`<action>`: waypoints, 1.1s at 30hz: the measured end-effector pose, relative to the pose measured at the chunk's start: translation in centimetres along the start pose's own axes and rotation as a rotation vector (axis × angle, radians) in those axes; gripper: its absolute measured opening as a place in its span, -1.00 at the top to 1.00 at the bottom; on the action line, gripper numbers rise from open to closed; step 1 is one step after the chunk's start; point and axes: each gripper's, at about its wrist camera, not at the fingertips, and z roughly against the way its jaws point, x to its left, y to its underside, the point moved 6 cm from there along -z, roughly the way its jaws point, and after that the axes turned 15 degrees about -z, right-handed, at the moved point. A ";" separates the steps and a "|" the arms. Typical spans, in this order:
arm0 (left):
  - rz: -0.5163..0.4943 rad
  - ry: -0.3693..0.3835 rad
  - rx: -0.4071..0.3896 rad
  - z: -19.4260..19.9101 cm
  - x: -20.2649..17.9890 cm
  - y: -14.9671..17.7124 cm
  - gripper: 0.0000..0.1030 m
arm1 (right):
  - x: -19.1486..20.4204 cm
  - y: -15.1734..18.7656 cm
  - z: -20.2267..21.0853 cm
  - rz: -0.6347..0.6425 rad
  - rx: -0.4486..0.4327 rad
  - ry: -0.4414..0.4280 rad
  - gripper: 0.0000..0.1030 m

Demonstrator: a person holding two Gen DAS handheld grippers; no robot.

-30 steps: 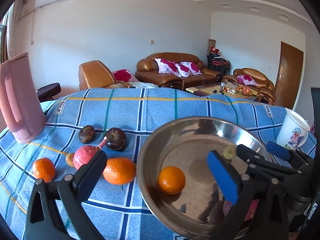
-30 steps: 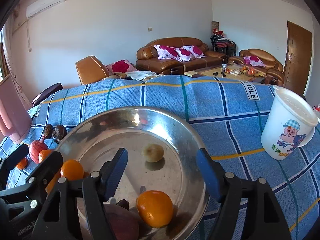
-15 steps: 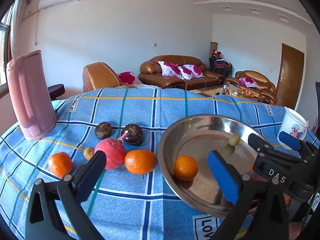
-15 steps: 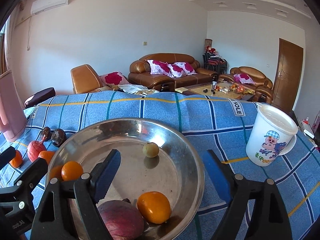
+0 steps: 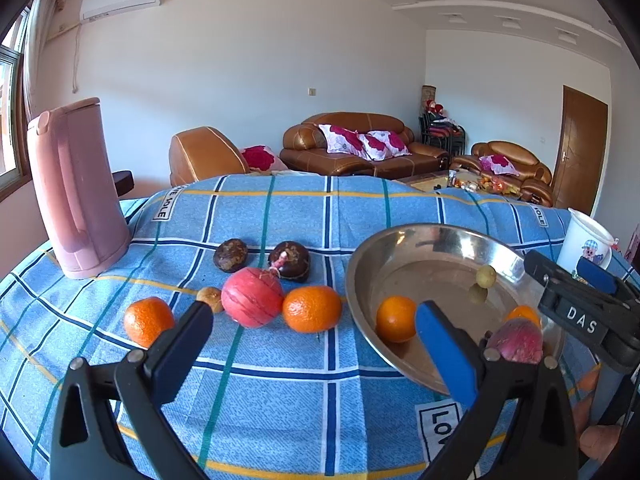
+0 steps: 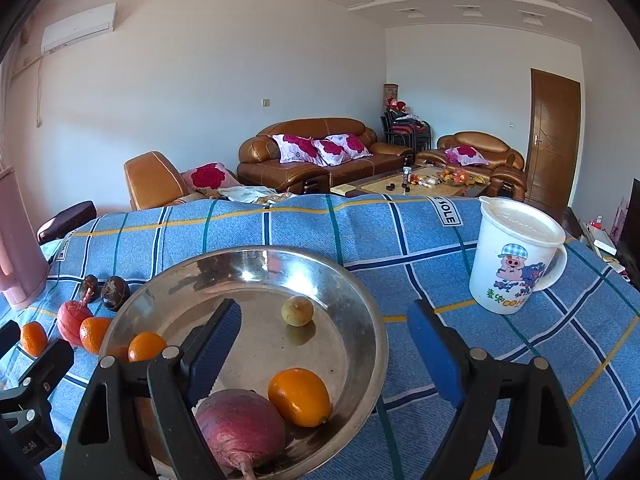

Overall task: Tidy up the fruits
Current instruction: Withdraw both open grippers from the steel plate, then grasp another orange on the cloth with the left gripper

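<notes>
Roughly halfway, judging by the fruit count. In the bowl (image 6: 372, 344) already: a small orange (image 6: 146, 346) at its left side, a bigger orange (image 6: 299, 397) near the front, a red-purple fruit (image 6: 240, 428) touching that orange, and a small yellow-green fruit (image 6: 297, 310) toward the back.

Still out on the counter (image 5: 280, 380), left of the bowl: a pomegranate (image 5: 252, 297), an orange just right of it (image 5: 313, 309), another orange further left (image 5: 147, 321), a small brown fruit (image 5: 210, 298) tucked beside the pomegranate, and two dark fruits (image 5: 231, 255) (image 5: 289, 261) behind. That leaves six pcs to go, if all belong in the bowl.

Right tool (image 6: 320, 344): jaws wide apart, having just been opening, w/ nothing between the pads; the red-purple fruit lies in the bowl just below its left finger, not gripped. It hangs over the bowl's near half.

Left tool (image 5: 314, 340): also wide open and empty, hovering over the cloth in front of the loose fruit. The orange by the pomegranate sits roughly between its fingers' line of sight, so that looks like the likely next pick, though that's a guess.

Pink jug (image 5: 76, 188) at far left and white mug (image 6: 514, 256) at right aren't fruit; prob. no part in the sorting.
</notes>
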 end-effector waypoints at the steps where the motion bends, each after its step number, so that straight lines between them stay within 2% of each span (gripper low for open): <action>1: -0.001 -0.002 0.000 0.1 0.2 0.1 -1.00 | 0.0 0.1 0.2 -0.004 -0.003 0.001 -0.67; 15: -0.010 -0.027 0.007 1.3 2.5 1.3 -1.00 | 1.8 1.5 3.0 0.009 -0.038 -0.002 -0.67; 33: 0.041 -0.037 0.068 1.0 9.3 3.9 -1.00 | 8.6 4.5 4.3 0.053 0.017 -0.086 -0.67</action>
